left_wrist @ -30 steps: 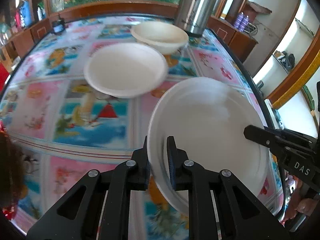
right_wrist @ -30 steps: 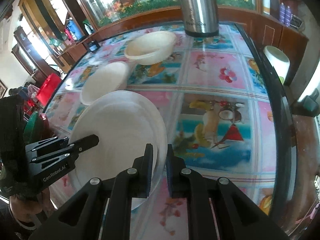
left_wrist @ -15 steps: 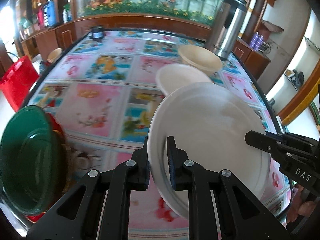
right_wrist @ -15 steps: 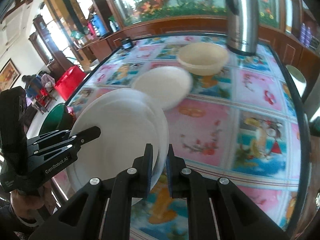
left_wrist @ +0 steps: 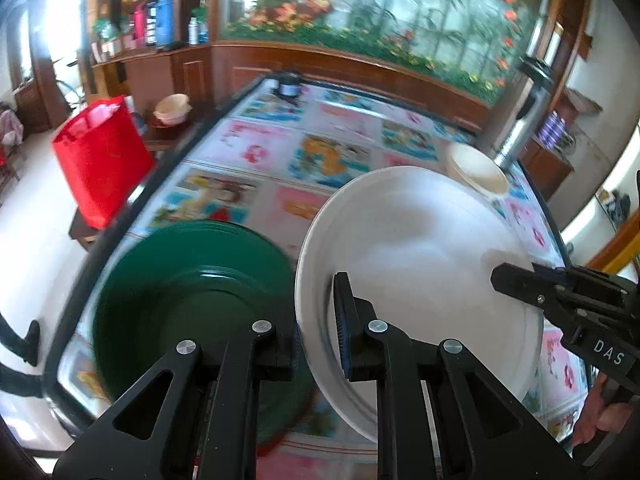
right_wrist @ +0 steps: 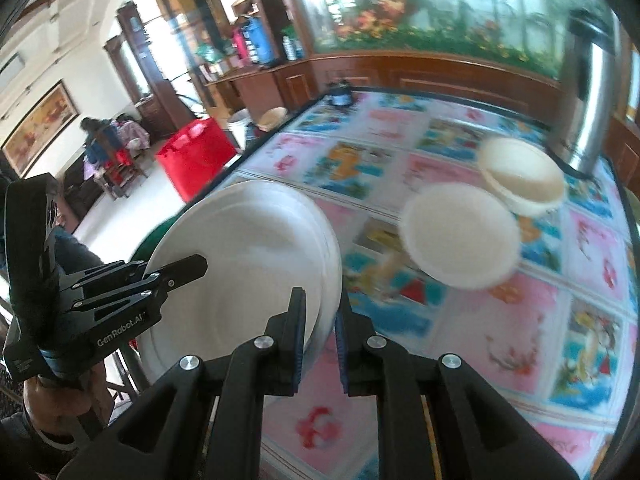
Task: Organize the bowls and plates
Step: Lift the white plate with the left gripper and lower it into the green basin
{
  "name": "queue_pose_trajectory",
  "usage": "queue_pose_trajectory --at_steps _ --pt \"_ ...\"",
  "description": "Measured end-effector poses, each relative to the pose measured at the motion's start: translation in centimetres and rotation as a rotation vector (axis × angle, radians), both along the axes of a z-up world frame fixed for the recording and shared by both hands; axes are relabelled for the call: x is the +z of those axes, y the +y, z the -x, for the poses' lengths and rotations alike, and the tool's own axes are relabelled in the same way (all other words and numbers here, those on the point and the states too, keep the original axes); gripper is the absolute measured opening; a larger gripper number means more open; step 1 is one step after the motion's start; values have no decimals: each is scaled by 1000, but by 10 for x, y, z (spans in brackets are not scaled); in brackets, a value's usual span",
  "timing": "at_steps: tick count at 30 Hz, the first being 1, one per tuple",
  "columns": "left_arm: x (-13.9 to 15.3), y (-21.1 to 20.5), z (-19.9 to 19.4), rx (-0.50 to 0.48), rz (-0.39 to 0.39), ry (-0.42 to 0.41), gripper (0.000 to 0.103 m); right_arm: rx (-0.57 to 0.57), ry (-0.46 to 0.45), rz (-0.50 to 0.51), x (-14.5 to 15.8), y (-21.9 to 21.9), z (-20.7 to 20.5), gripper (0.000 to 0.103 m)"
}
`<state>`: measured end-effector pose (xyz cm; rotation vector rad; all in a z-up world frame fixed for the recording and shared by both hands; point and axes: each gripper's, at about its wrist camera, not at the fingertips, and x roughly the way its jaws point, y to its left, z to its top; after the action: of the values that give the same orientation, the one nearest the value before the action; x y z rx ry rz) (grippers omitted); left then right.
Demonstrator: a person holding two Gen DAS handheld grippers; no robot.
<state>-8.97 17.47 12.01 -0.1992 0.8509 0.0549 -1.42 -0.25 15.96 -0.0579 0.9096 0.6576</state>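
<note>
We see both claws clenched on one white plate point(left_wrist: 416, 248) — left claw point(left_wrist: 318, 328) at its nine o'clock rim, right claw point(right_wrist: 320, 332) at three — held above the surface point(right_wrist: 500, 320), green bowl point(left_wrist: 192, 300) beside it.

A home dining room: patterned table point(right_wrist: 500, 320), wooden cabinets point(left_wrist: 192, 72), framed painting point(right_wrist: 40, 128)

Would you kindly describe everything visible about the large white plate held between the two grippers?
The large white plate is round, glossy and ceramic-looking, with a shallow well and broad rim. It is lifted clear of the table, tilted. The left gripper and right gripper pinch opposite rim edges. In the right wrist view the rim looks doubled, perhaps two stacked plates.
</note>
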Motion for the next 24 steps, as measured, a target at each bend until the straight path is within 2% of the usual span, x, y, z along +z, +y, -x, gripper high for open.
queue_pose_trajectory --at_steps 6,11,18,24 --pt "-1 51 16 82 -19 4 14 85 4 11 -2 55 -3 14" --pt "-17 83 24 135 -9 38 14 141 30 34 -15 92 -4 14" --pt "-37 103 29 166 13 74 14 182 73 75 -37 120 -4 14" --pt "-49 106 31 172 -6 94 15 200 82 101 -40 129 4 14"
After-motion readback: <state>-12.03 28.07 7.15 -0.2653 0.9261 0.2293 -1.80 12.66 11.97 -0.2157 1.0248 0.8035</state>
